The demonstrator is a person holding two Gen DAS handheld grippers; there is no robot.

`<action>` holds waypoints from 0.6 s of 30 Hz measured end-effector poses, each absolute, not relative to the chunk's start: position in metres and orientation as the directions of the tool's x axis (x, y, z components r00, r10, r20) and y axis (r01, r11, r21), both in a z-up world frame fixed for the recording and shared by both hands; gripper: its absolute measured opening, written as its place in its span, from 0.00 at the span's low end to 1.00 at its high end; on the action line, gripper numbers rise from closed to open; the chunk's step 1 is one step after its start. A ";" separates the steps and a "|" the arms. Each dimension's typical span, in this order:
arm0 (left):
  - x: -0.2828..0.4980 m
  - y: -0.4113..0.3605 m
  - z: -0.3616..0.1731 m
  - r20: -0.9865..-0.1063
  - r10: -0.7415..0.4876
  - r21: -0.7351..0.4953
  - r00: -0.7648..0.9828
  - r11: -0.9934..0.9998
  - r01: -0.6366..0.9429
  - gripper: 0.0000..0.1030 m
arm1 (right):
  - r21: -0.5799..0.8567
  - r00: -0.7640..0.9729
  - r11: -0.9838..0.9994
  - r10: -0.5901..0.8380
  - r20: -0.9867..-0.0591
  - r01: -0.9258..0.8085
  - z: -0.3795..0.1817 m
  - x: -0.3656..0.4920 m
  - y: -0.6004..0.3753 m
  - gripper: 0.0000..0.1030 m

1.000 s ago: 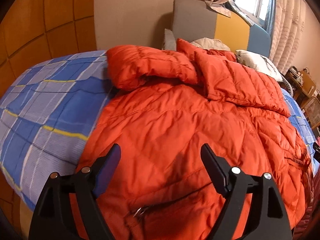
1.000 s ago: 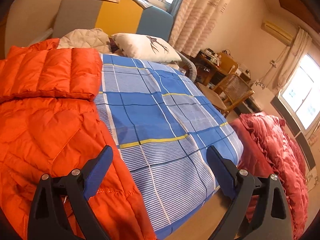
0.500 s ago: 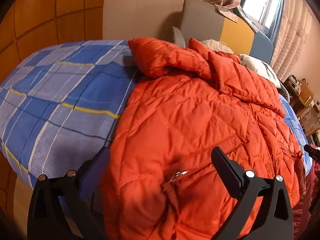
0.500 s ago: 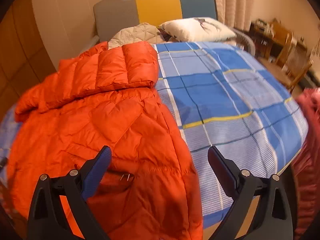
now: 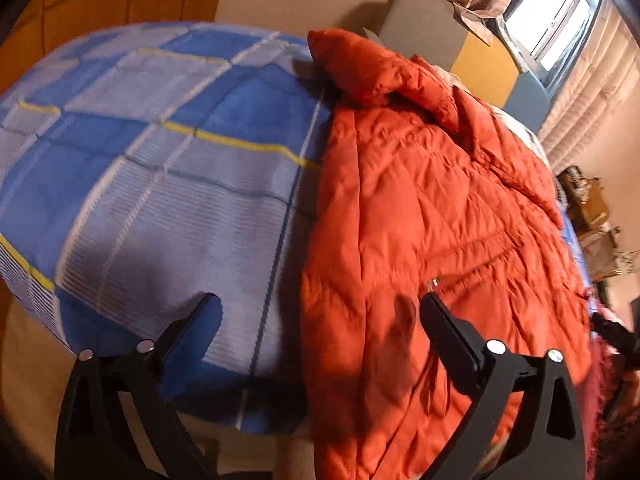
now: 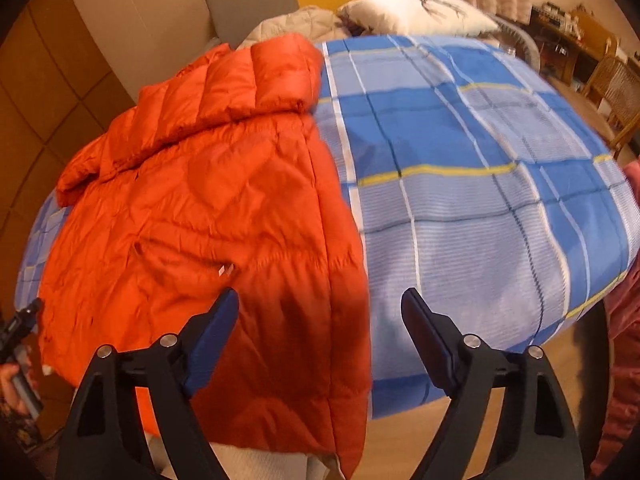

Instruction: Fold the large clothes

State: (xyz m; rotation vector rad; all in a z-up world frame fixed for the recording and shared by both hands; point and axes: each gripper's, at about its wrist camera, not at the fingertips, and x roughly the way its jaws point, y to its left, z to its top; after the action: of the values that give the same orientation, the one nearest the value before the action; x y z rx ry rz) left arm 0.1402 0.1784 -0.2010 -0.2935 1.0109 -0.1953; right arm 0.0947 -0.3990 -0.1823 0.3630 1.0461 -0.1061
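The left gripper [image 5: 320, 312] gapes wide and the right gripper [image 6: 320, 300], just closing slightly, seemingly grips nothing above the quilted orange down jacket [image 6: 192, 208].

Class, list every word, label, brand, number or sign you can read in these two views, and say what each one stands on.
None can be read.
Orange jacket: the small pale tab is too blurred to show any text.
Pillow: a dark drawing, no words.
Blue checked sheet: pattern only.
Desk clutter: too small to read.
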 end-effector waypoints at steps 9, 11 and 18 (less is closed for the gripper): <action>0.115 0.159 -0.204 -0.773 -0.511 -0.466 0.376 0.859 0.211 0.78 | 0.438 0.500 0.863 0.272 -0.823 0.251 -0.202 0.077 -0.403 0.64; 0.111 0.150 -0.209 -0.770 -0.535 -0.480 0.346 0.844 0.238 0.78 | 0.469 0.506 0.849 0.302 -0.808 0.244 -0.203 0.074 -0.403 0.64; 0.102 0.134 -0.212 -0.773 -0.551 -0.478 0.314 0.831 0.284 0.68 | 0.531 0.470 0.819 0.389 -0.792 0.217 -0.214 0.062 -0.403 0.64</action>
State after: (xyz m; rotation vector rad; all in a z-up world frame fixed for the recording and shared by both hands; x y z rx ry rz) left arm 0.1023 0.1336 -0.2124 -0.2739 1.1246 -0.5594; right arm 0.0625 -0.4025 -0.2144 0.6340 1.0961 0.1140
